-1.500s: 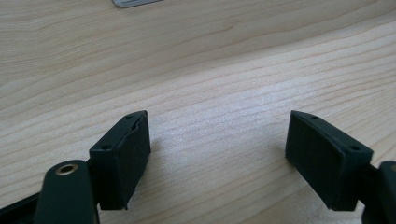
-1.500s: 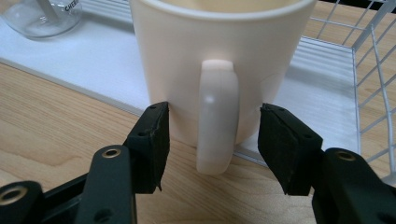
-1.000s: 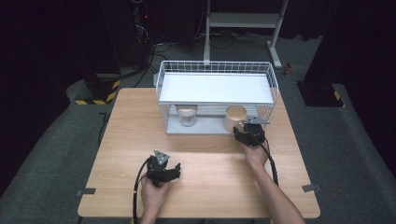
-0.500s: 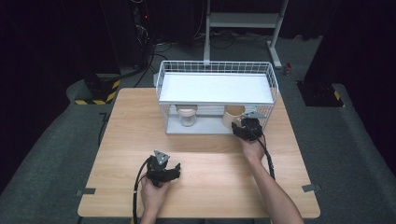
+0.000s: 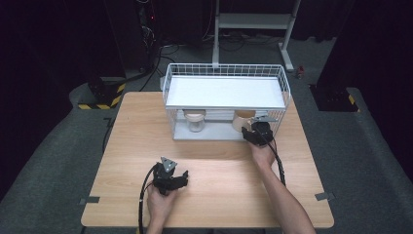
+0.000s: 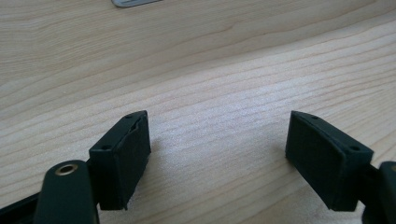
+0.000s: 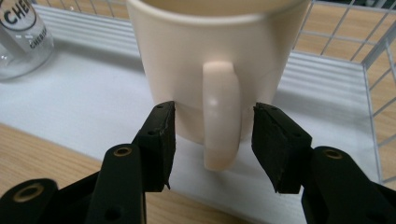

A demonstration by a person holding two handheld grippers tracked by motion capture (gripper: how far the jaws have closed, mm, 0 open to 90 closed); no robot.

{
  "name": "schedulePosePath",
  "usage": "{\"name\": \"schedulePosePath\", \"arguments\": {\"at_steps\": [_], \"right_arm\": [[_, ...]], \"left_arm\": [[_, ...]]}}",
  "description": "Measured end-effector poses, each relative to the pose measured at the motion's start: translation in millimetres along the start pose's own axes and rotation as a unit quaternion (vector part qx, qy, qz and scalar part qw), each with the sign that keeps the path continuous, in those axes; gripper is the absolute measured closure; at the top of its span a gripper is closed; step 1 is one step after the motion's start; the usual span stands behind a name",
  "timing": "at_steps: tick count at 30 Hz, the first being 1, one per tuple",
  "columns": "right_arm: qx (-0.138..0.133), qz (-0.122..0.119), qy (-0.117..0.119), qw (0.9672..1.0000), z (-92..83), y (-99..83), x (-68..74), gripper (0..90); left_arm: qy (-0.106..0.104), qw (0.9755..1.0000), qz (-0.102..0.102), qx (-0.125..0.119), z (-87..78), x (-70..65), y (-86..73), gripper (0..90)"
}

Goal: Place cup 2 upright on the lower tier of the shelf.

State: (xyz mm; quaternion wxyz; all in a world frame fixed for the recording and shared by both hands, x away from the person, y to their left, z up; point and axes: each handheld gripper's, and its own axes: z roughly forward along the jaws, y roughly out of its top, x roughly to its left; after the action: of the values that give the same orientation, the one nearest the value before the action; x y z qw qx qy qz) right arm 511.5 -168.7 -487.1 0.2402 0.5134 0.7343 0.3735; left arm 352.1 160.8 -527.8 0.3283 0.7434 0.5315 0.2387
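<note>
Found the cream mug upright on the white floor of the wire rack, under its top shelf, near the right end, with the handle turned out toward the open front. Saw the right gripper level at that handle, one jaw to each side of it. Had just been closing on it; could still make out a sliver of gap on both sides, so judged the pads not yet pressing.

To do the grasp well: should have kept the jaws square to the handle and centred on it. Should have pushed in only until the pad tips neared the mug wall, then squeezed evenly so the mug did not twist. Should have drawn it straight out, low, clear of the shelf above and the wire side just beside it.

Noted a glass jar with a pale lid further left on the same floor, well apart from the mug. Read "CHE" in a round black mark on it, with a smaller line under it also cut off by the frame edge. Found no writing on the mug.

Left the left gripper low over the wooden table near the front edge, jaws apart, nothing between them.
</note>
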Motion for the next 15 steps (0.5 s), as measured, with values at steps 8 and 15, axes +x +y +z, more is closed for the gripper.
{"name": "schedulePosePath", "arguments": {"at_steps": [8, 15], "right_arm": [[0.003, -0.009, -0.005, 0.9999, 3.7, 4.9, -1.3, 50.3], [0.009, -0.005, -0.007, 0.9999, 9.1, 3.3, -2.1, 51.1]], "left_arm": [[0.000, 1.0000, 0.000, 0.000, 0.0, 0.0, 0.0, 22.5], [0.000, 1.0000, 0.000, 0.000, 0.0, 0.0, 0.0, 22.5]]}}
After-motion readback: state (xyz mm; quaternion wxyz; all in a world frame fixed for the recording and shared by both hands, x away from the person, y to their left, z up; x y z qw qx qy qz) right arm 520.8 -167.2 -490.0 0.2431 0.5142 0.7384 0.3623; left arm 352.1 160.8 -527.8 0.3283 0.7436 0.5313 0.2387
